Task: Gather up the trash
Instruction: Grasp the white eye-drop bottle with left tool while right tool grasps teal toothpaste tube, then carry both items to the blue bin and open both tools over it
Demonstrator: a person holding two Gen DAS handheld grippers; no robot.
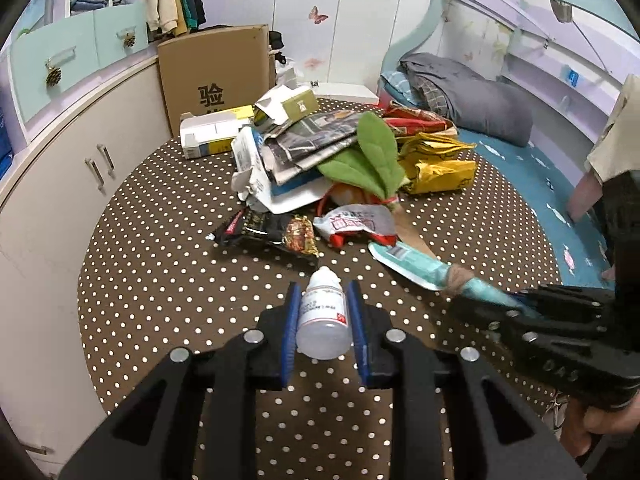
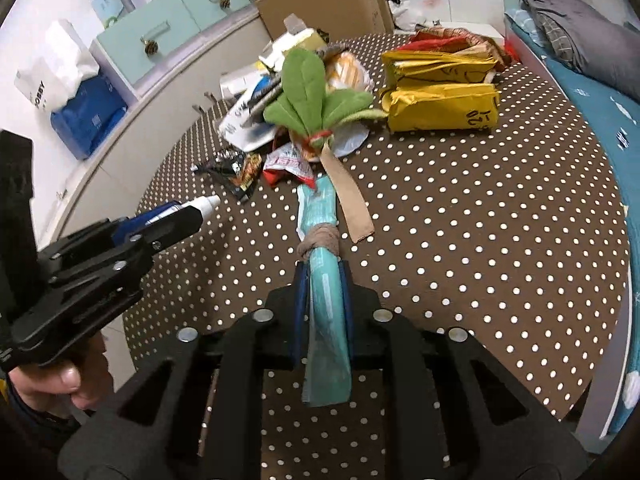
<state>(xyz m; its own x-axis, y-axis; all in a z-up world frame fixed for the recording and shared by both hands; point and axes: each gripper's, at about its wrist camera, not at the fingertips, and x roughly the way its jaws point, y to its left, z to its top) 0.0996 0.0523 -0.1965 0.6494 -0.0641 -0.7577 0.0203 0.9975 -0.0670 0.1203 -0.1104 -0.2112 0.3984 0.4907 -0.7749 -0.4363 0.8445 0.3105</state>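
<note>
A small white plastic bottle (image 1: pixel 322 316) sits clamped between the blue pads of my left gripper (image 1: pixel 324 288), above the brown polka-dot tabletop (image 1: pixel 160 280). My right gripper (image 2: pixel 324 270) is shut on a long teal wrapper (image 2: pixel 326 300) that has a brownish band knotted around it (image 2: pixel 320 240). The wrapper's far end reaches towards the trash pile. In the left wrist view the right gripper (image 1: pixel 480 304) enters from the right with the teal wrapper (image 1: pixel 416 268). In the right wrist view the left gripper (image 2: pixel 188 216) shows at the left with the bottle's cap (image 2: pixel 208 202) poking out.
A trash pile lies mid-table: newspapers (image 1: pixel 312 140), green plush leaves (image 1: pixel 372 156), yellow packets (image 1: pixel 436 164), a black snack wrapper (image 1: pixel 272 232), a red-white wrapper (image 1: pixel 356 224). A tan strip (image 2: pixel 350 200) lies beside the teal wrapper. A cardboard box (image 1: pixel 216 72) stands behind. Cabinets flank the left, a bed (image 1: pixel 520 168) the right.
</note>
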